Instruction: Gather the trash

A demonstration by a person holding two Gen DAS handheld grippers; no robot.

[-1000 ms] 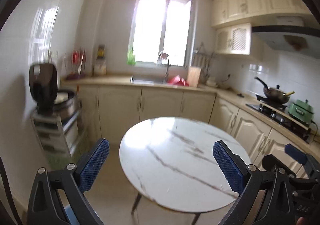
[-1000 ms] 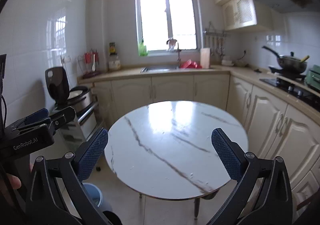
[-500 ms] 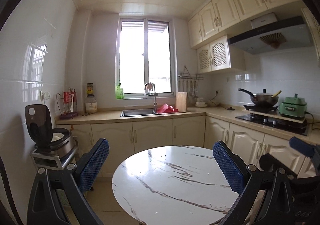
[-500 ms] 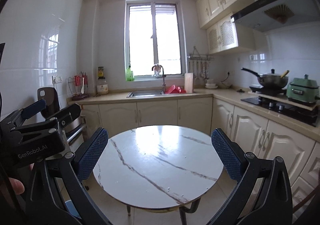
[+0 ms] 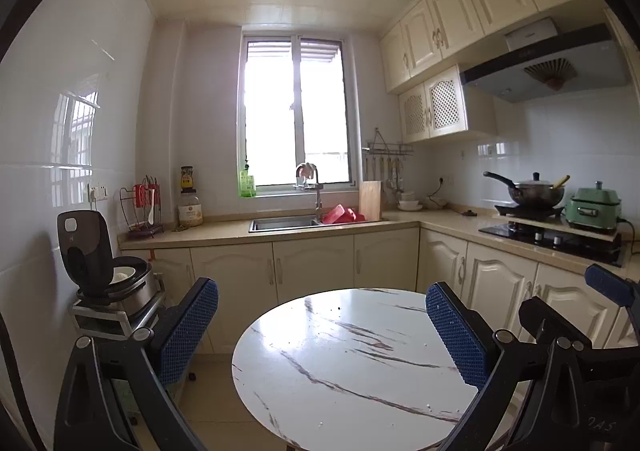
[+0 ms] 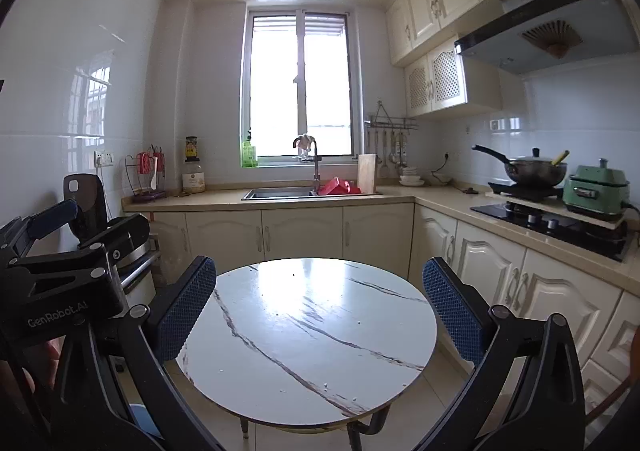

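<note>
Both grippers are held level, side by side, above the near edge of a round white marble table (image 5: pixel 352 363), which also shows in the right wrist view (image 6: pixel 308 335). My left gripper (image 5: pixel 322 325) is open and empty. My right gripper (image 6: pixel 320 305) is open and empty. Only tiny crumbs dot the tabletop. A bit of a blue bin (image 6: pixel 140 417) shows on the floor under the table's left edge. The left gripper's body (image 6: pixel 68 279) shows at the left of the right wrist view, and the right gripper's body (image 5: pixel 576 331) at the right of the left wrist view.
An open rice cooker (image 5: pixel 100 271) stands on a rack at the left wall. Counters with a sink (image 5: pixel 284 223), a red item (image 5: pixel 340 214) and a cutting board (image 5: pixel 370 199) run along the back. A wok (image 5: pixel 534 191) and green pot (image 5: pixel 594 209) sit on the stove at right.
Both views have tilted up from looking down on the table to looking level across the kitchen. The table now sits lower in both views. Both grippers stay open.
</note>
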